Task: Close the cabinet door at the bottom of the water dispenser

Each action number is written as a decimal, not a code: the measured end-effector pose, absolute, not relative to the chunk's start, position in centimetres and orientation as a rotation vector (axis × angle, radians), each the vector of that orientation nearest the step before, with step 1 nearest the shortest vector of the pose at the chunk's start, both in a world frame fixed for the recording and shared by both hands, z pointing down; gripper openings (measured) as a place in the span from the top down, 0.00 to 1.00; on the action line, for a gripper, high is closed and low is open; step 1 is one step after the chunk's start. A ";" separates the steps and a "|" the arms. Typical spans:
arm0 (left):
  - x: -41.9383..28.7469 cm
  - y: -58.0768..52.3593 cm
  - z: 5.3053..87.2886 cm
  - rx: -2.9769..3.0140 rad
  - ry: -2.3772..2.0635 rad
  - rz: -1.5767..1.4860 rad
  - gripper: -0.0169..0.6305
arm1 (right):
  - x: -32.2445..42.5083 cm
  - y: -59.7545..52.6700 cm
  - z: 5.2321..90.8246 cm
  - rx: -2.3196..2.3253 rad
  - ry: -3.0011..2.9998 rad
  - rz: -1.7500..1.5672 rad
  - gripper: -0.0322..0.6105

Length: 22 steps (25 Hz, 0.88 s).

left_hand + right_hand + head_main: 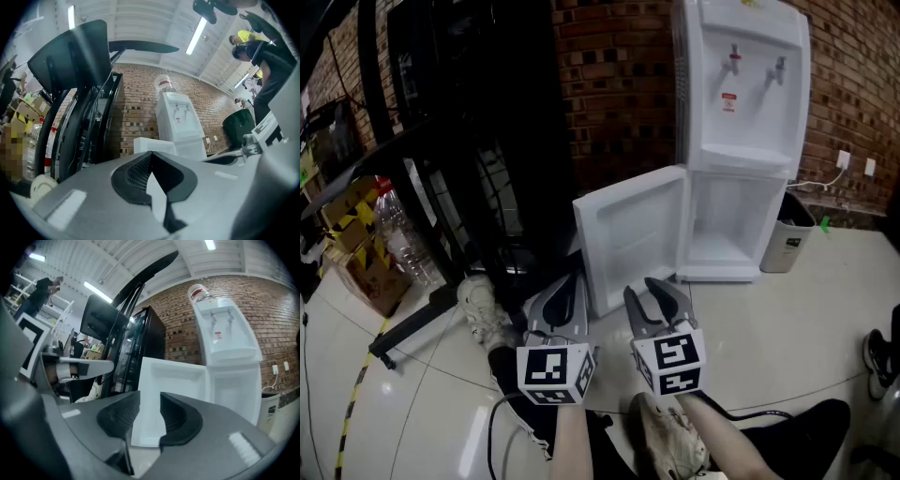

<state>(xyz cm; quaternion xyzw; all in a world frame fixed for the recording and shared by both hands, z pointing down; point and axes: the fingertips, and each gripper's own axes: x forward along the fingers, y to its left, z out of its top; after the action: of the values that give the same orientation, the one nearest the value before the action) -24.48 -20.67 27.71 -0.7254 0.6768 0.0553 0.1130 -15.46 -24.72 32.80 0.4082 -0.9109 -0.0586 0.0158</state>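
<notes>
Right claw apart, glossy floor, brick wall

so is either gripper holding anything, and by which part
Nothing held: left gripper shut empty, right gripper open, short of the cabinet door.

The person holds both grippers low in front of the body, side by side and near each other. The left gripper points a little upward, and its jaws are pressed together with nothing between them. The right gripper lies about level. Its jaws stand apart with a narrow gap and grip nothing. Behind each marker cube, a bare forearm reaches forward: the left forearm and the right forearm.
</notes>
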 end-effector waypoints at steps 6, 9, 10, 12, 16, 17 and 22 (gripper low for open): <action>-27.5 -20.8 30.7 -2.109 2.117 0.101 0.95 | -22.4 -30.1 33.8 1.294 -2.717 -0.314 0.67; -28.4 -20.5 31.3 -2.013 2.185 -0.016 0.95 | -24.4 -32.3 34.9 1.357 -2.663 -0.284 0.64; -29.0 -20.4 31.4 -1.998 2.208 -0.015 0.95 | -25.1 -32.8 35.1 1.370 -2.651 -0.277 0.63; -29.8 -20.5 31.5 -1.993 2.239 0.020 0.95 | -26.1 -33.6 35.0 1.394 -2.630 -0.279 0.62; -29.6 -19.9 32.4 -2.018 2.286 0.069 0.95 | -26.1 -34.3 36.0 1.427 -2.573 -0.250 0.58; -29.5 -19.7 32.7 -2.026 2.293 0.069 0.95 | -26.2 -34.4 36.6 1.429 -2.560 -0.232 0.56; -29.9 -20.7 33.7 -2.031 2.280 0.057 0.95 | -27.9 -36.1 39.0 1.431 -2.528 -0.195 0.55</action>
<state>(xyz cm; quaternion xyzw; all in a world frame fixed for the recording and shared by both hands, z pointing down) -29.93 -20.74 33.67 -0.6644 0.7459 0.0186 0.0436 -27.90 -36.07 39.04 0.4884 -0.8625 -0.0665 0.1148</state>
